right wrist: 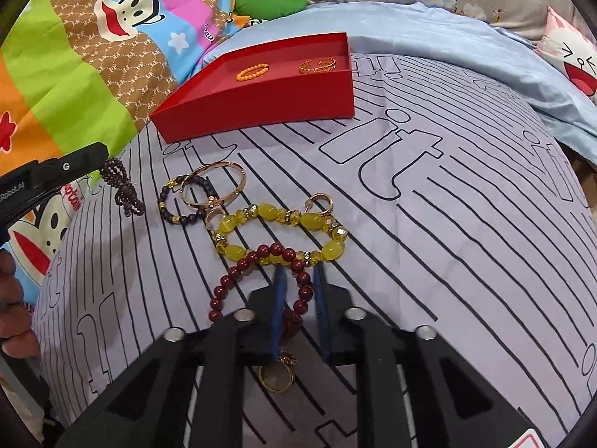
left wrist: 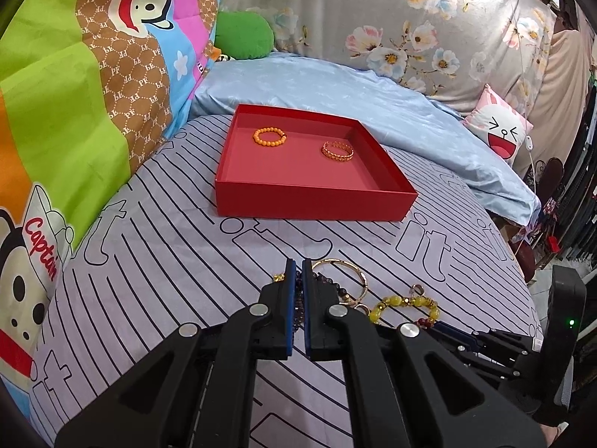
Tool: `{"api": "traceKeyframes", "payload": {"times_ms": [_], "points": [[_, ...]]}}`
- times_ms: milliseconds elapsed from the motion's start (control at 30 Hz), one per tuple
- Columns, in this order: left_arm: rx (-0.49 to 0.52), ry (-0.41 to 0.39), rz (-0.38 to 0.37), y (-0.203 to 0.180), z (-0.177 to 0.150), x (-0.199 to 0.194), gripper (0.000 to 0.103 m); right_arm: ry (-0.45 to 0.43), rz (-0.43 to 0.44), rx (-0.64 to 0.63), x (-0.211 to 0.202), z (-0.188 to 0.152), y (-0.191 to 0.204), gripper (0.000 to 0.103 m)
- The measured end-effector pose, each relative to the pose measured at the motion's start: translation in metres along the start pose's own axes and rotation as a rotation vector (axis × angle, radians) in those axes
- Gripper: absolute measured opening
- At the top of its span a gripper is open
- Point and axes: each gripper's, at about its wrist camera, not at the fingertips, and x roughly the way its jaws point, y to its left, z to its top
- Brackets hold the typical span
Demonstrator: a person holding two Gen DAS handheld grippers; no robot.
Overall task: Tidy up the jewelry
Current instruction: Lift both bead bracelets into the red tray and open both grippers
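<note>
Two bracelets already lie in the red box. In front of it, the left gripper pinches a purple strand; the right gripper, apart, straddles red beads. Several pieces remain.

tray: red
bead bracelet: orange
chain bracelet: gold
bedsheet: lilac, black stripes
chunky bracelet: yellow
</note>
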Motion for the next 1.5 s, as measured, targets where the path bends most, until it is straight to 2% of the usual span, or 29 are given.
{"api": "traceKeyframes", "payload": {"times_ms": [167, 367, 600, 767, 867, 1067, 1267, 1400, 1500], "points": [[0.0, -0.006, -0.003, 0.0, 0.001, -0.002, 0.003, -0.043, 0.021, 0.0, -0.017, 0.007, 0.003, 0.008], [0.013, -0.023, -0.018, -0.001, 0.014, -0.008, 0.003, -0.111, 0.056, -0.037, -0.041, 0.035, 0.016, 0.008], [0.062, -0.063, -0.045, -0.007, 0.049, -0.008, 0.003, -0.179, 0.091, -0.095, -0.055, 0.086, 0.029, 0.008], [0.094, -0.081, -0.081, -0.011, 0.088, 0.005, 0.003, -0.214, 0.107, -0.114, -0.051, 0.128, 0.033, 0.008], [0.101, -0.09, -0.087, -0.011, 0.111, 0.019, 0.003, -0.231, 0.1, -0.126, -0.04, 0.154, 0.034, 0.008], [0.066, -0.048, -0.123, -0.001, 0.144, 0.064, 0.003, -0.211, 0.105, -0.124, -0.001, 0.198, 0.032, 0.008], [0.025, 0.026, -0.125, 0.011, 0.154, 0.119, 0.003, -0.121, 0.114, -0.116, 0.055, 0.213, 0.028, 0.008], [0.015, 0.073, -0.09, 0.022, 0.152, 0.151, 0.003, -0.06, 0.097, -0.091, 0.09, 0.216, 0.017, 0.008], [-0.007, 0.102, -0.071, 0.033, 0.151, 0.17, 0.003, -0.046, 0.061, -0.079, 0.105, 0.218, 0.007, 0.008]]}}
